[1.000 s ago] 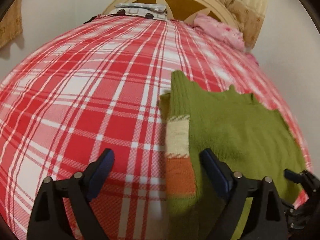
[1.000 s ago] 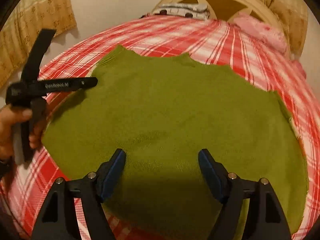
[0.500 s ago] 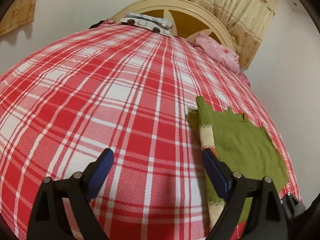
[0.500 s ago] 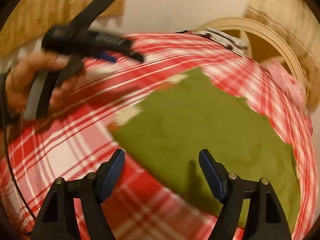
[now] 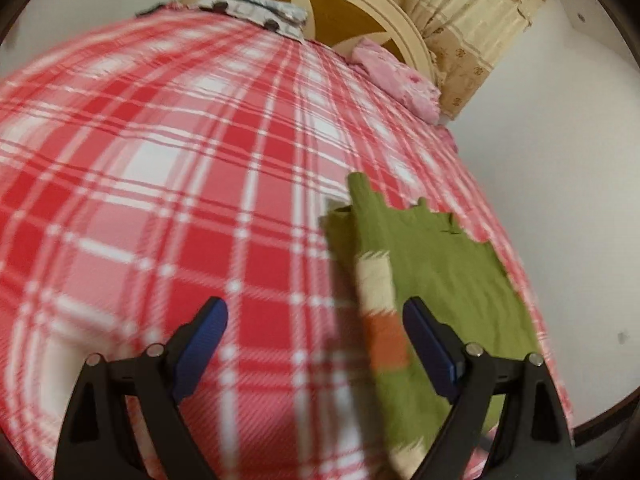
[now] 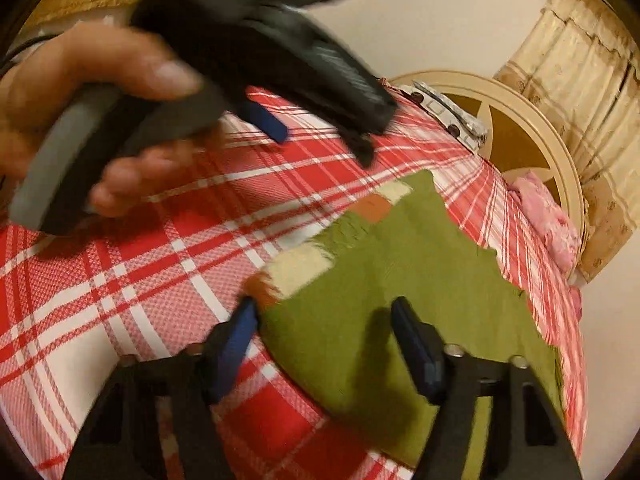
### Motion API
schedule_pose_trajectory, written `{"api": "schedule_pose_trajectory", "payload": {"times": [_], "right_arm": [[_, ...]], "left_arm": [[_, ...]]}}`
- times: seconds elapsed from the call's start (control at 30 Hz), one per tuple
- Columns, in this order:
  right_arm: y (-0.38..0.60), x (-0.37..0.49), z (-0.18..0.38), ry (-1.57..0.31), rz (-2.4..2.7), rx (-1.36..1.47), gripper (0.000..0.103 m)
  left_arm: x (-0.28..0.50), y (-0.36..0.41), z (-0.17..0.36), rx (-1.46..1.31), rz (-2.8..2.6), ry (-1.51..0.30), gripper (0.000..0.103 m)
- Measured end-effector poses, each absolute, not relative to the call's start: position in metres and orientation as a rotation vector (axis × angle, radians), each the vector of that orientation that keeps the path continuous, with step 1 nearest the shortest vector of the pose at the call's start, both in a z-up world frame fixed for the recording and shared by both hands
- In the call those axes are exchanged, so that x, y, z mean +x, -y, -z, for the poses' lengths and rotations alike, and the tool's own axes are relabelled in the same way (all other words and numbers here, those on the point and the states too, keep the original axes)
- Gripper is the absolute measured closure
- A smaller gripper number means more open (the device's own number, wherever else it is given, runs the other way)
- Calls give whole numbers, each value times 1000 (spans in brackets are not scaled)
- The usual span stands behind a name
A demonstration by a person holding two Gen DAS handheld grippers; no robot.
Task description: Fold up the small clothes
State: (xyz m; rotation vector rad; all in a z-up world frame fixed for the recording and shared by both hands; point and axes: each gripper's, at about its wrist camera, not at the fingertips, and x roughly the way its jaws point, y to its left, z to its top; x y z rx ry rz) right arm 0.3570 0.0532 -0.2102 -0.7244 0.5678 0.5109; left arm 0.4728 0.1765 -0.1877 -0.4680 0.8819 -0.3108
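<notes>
Right wrist view, blurred left tool, green sweater partly folded

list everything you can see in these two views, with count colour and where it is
green knitted sweater: one, olive green with a cream and orange striped sleeve folded over it, flat on the right side of the bed
red and white plaid bedsheet: one, covers the whole bed
round cream and brown headboard: one, at the far end of the bed
pink pillow: one, far right corner by the headboard
grey patterned folded cloth: one, far end, against the headboard
beige patterned curtain: one, on the wall behind the headboard
left gripper: black with blue pads, open, above the sheet beside the sweater
left hand: holds the left gripper's handle
right gripper: black with blue pads, open, above the sweater's near edge
</notes>
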Motion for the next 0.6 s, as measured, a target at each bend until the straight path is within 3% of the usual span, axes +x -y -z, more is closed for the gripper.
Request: {"api": "schedule_pose_trajectory", "payload": {"times": [0.23,0.37,0.43,0.53,0.6], "right_arm": [[-49,353,212,-563,-531,-705,66],[-49,357,213,-576,-533,-696,66],[-50,357,212,-575,-532,-700,66],[-48,359,209,-590,-545,-680,66],[-45,361,206,-598,-556,-657,72]], "left_arm": [[510,-151,185,-455,379,-858,12],[523,-148,192,-502,413,-875,12],[528,-145,197,-511,429,-892,17],[532,-140,202,-536,481,-920,47],[534,-138,207,-555,496,-940,73]]}}
